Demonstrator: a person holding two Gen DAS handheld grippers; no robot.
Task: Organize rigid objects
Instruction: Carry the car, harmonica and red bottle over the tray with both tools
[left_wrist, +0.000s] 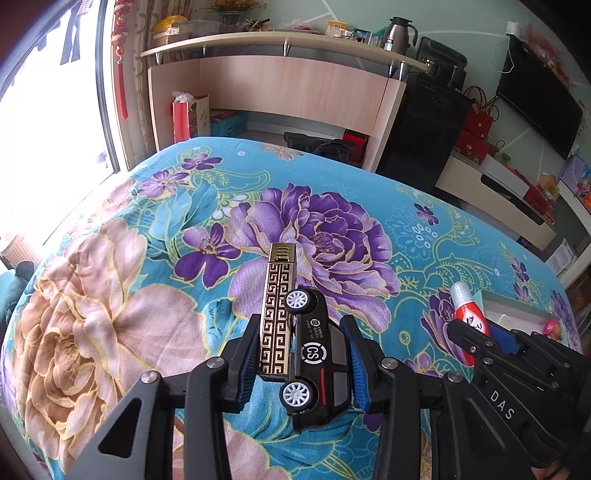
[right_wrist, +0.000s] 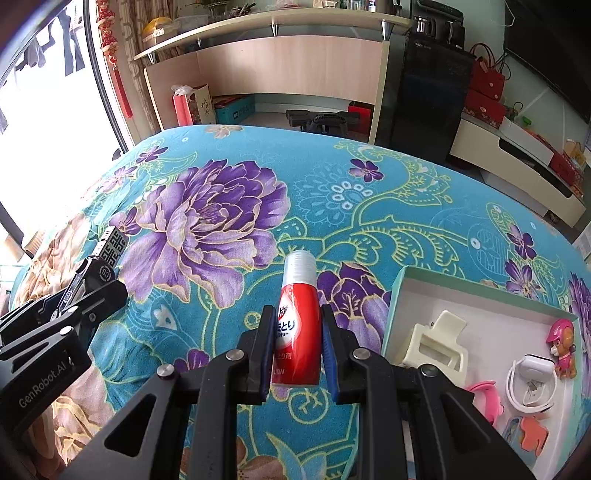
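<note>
floral bedspread (right_wrist: 332, 177); left jaws clamp toy car (left_wrist: 317, 354) plus lighter (left_wrist: 277, 310); right jaws clamp red bottle (right_wrist: 298, 325) beside tray (right_wrist: 395, 295).

1. The left claw (left_wrist: 301, 354), a black two-finger frame with blue-edged pads, points steeply downward. Its jaws stand partly apart and clamp two things side by side: a flat gold-and-black bar with a key-fret pattern (left_wrist: 276, 314) against the left pad, and a black toy car with white wheels (left_wrist: 317, 360) against the right pad.
2. The right claw (right_wrist: 297, 343), of the same black build, also points steeply downward. Its jaws are drawn close and its pads press on both sides of a small red bottle with a clear cap (right_wrist: 298, 321).
3. In each wrist view, the other claw shows at the frame's edge, so the two are held near each other.
</note>
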